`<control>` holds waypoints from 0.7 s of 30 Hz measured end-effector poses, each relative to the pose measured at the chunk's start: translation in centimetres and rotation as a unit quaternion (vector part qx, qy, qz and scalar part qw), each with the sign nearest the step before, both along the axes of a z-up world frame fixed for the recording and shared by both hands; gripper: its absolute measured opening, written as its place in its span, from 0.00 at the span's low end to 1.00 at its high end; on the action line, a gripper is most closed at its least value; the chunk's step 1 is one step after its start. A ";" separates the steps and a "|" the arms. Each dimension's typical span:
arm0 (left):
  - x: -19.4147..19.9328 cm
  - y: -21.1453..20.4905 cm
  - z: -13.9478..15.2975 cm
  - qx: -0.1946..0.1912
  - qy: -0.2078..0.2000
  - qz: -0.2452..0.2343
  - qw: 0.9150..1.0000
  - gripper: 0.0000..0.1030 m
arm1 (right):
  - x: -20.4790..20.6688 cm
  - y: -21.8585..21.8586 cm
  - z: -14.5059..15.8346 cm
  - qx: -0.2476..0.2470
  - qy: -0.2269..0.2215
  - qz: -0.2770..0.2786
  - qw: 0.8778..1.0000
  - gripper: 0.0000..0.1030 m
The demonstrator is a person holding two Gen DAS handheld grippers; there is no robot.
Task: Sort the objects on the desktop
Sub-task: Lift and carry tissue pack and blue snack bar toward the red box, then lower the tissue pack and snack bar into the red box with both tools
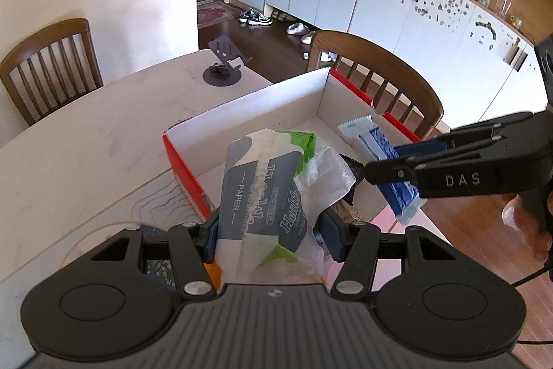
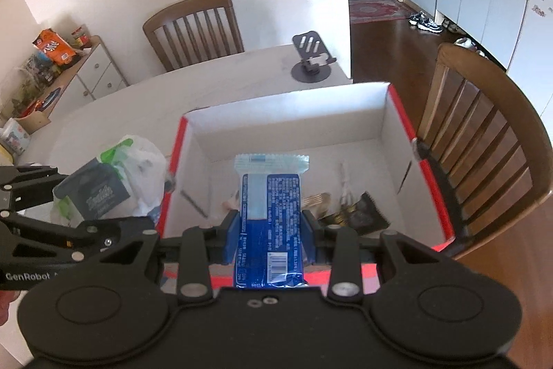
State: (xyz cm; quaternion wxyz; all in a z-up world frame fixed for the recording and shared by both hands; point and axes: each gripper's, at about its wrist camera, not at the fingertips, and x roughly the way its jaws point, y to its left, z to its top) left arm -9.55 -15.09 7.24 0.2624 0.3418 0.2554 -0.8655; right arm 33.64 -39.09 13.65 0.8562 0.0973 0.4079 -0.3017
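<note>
I take the red-edged cardboard box [image 2: 397, 113] on the pale table [image 1: 86, 134] as my landmark. My left gripper [image 1: 268, 232] is clenched on a tissue pack [image 1: 255, 192], grey and white with green patches and loose clear wrap, and holds it up at the box's near left corner, over the rim there. My right gripper [image 2: 269, 230] grips a blue snack packet [image 2: 269, 217] by its lower half, its crimped pale end pointing away from me, above the box's interior. On the box floor, to the right of that packet, lie a few dark and gold wrappers [image 2: 356, 213]. Beyond the box's far wall a grey phone stand [image 2: 311, 61] sits near the table's far edge, and a wooden chair [image 2: 484, 140] stands just beside the box's right wall.
</note>
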 end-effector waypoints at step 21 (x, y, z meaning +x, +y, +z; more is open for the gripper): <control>-7.4 -3.9 -1.7 0.010 -0.035 -0.086 0.996 0.54 | 1.8 -7.7 -0.8 -0.013 0.028 -0.018 0.999 0.34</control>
